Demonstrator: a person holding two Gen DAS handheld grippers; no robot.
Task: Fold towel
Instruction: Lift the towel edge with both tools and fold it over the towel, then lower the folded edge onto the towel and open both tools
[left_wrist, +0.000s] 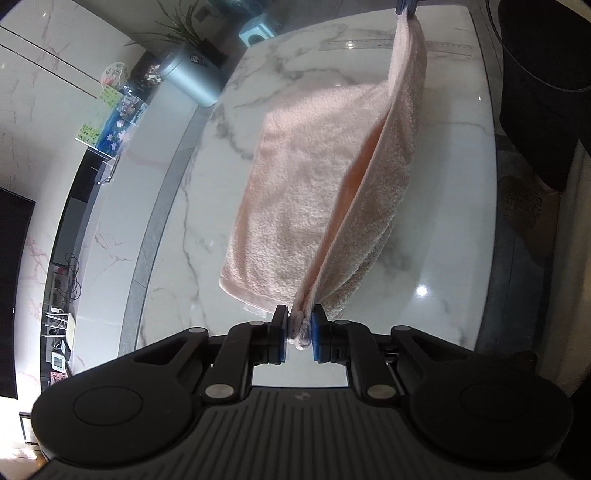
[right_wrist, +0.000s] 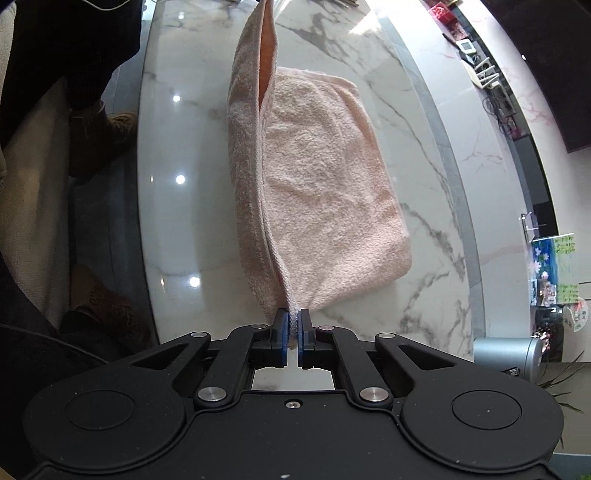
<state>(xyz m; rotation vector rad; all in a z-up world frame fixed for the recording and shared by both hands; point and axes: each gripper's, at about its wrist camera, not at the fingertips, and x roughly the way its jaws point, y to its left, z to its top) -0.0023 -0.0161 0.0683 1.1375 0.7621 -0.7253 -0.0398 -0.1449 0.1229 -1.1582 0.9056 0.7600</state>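
Currently held off the white marble table (left_wrist: 177, 229): pink terry towel (left_wrist: 295, 206), pinched at two corners. Left gripper (left_wrist: 299, 332) clamped narrowly on one bunched corner, several layers of pile squeezed between the blue pads (left_wrist: 316, 338). Right gripper (right_wrist: 294, 332) clamped almost fully together on the opposite corner, only a thin hemmed edge between its pads (right_wrist: 283, 341). Same right gripper also visible at the top edge of the left wrist view, gripping the far corner. Upper edge of the towel stretched between the two grippers, doubled, with a deeper orange-pink inner face showing in the gap between the layers. Remainder sagging below that edge, with the lower fold near or on the tabletop; contact cannot be confirmed. Clear ruler (left_wrist: 391, 46) lying flat on the table beyond the towel; markings too small to read. Silver cylindrical bin (left_wrist: 195, 79) beside the table, next to a potted plant (left_wrist: 184, 26). Brown fuzzy slippers (right_wrist: 98, 142) of the person on the floor at the table edge. No legible brand or label anywhere in view.
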